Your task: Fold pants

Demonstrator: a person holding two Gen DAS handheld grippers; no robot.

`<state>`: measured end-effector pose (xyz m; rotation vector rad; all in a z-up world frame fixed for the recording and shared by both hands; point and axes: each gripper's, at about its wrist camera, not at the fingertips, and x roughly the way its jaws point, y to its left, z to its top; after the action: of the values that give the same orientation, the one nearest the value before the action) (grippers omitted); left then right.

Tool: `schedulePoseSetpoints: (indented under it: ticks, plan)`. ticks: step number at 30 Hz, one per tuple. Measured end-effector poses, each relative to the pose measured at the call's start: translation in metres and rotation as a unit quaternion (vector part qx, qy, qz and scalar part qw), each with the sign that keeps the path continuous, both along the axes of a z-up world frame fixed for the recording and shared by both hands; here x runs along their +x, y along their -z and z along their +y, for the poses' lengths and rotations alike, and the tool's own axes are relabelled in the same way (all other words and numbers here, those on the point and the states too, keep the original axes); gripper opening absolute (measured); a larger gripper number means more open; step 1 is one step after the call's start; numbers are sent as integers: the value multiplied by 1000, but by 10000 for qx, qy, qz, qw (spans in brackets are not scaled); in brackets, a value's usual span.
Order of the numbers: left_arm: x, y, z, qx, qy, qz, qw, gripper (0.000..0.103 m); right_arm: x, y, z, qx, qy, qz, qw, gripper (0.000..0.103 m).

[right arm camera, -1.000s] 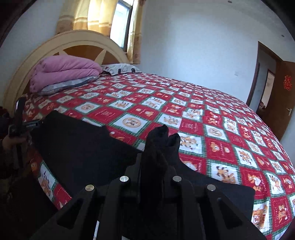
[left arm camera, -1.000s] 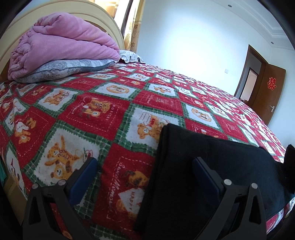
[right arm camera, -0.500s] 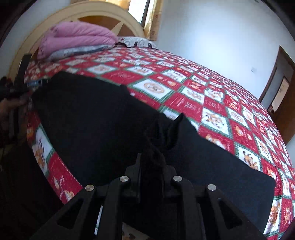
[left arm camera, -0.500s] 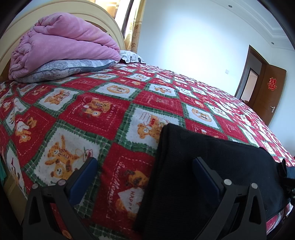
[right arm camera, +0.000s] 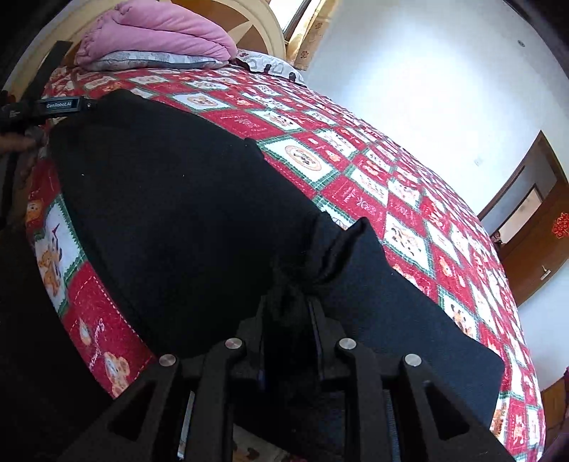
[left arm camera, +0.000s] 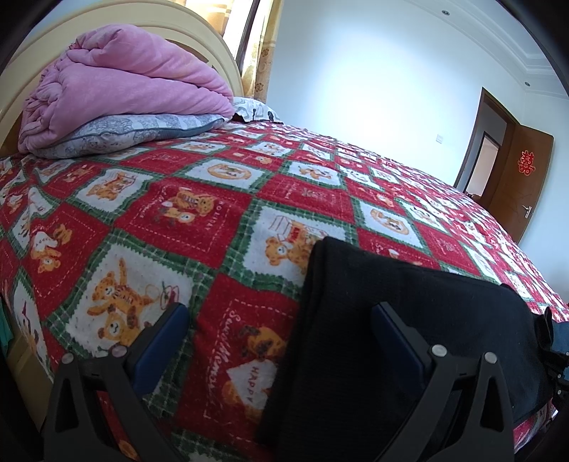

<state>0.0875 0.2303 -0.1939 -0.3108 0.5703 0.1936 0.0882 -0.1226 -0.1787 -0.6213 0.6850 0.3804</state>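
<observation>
Black pants (left arm camera: 409,330) lie flat along the near edge of the bed; they also show in the right wrist view (right arm camera: 185,213). My left gripper (left arm camera: 277,330) is open, low over the pants' left end; one finger is over the bedspread, the other over the black cloth. My right gripper (right arm camera: 290,316) is shut on a bunched fold of the pants, lifted a little above the flat layer. The left gripper's body (right arm camera: 53,106) shows at the far left end of the pants in the right wrist view.
The bed has a red, green and white bear-print bedspread (left arm camera: 220,199). A folded pink quilt (left arm camera: 121,89) on a grey pillow (left arm camera: 117,131) lies by the cream headboard (right arm camera: 263,28). A brown door (left arm camera: 515,181) stands open at the far right.
My right gripper has carried the gripped fold toward the left end of the pants and lower over the cloth. The left gripper has stayed still and open.
</observation>
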Motion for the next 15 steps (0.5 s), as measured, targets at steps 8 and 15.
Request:
schedulePoseSetpoints:
  ticks: [8,15]
  plan:
    - [0,0,0,3,1,-2,10000,103,3,-7,-4,286,88,213,9993,33]
    - [-1,0,-1,6,11,20,10000,103,-9,-17,3,477,-164,240,9984,50]
